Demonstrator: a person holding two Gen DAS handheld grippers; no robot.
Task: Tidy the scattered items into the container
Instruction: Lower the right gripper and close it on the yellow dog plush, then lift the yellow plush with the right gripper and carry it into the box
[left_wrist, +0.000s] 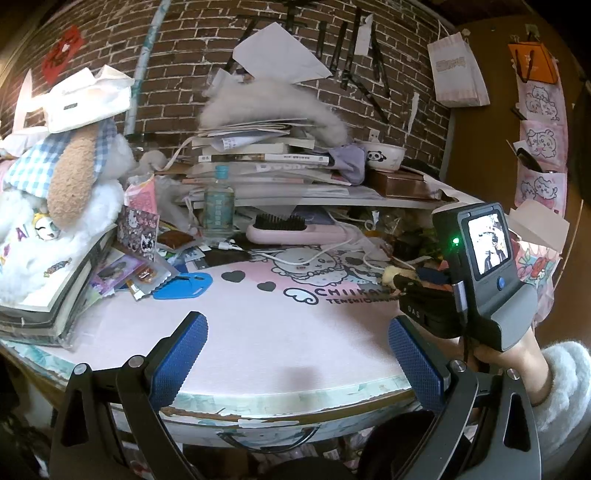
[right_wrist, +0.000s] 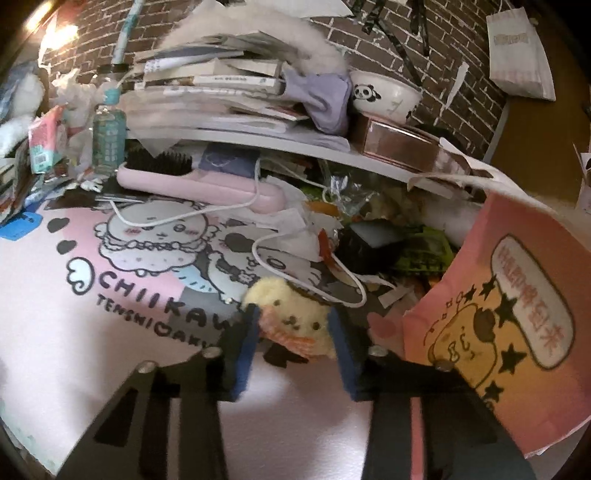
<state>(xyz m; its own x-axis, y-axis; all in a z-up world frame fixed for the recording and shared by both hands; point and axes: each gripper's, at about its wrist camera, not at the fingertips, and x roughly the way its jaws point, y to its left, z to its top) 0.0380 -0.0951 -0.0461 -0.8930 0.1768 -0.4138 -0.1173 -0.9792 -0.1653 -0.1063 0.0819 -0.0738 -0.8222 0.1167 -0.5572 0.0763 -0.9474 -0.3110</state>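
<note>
My right gripper (right_wrist: 291, 325) is shut on a small yellow plush chick (right_wrist: 295, 314) with an orange scarf, held just over the pink Chiikawa desk mat (right_wrist: 122, 280). In the left wrist view the chick (left_wrist: 393, 275) shows at the tip of the right gripper (left_wrist: 406, 286), at the right. A pink and orange paper bag (right_wrist: 517, 325) stands open right beside the chick. My left gripper (left_wrist: 295, 350) is open and empty above the mat's (left_wrist: 266, 332) front part. A blue tag (left_wrist: 184, 284) and snack packets (left_wrist: 147, 277) lie at the mat's left edge.
A pink hairbrush (left_wrist: 295, 230) and white cable (right_wrist: 280, 254) lie at the mat's back. Behind stand a bottle (left_wrist: 218, 206), a book pile (left_wrist: 258, 155), a panda bowl (left_wrist: 384, 155) and a brick wall. A large plush dog (left_wrist: 62, 206) on books fills the left. Wrappers (right_wrist: 406, 251) clutter the right.
</note>
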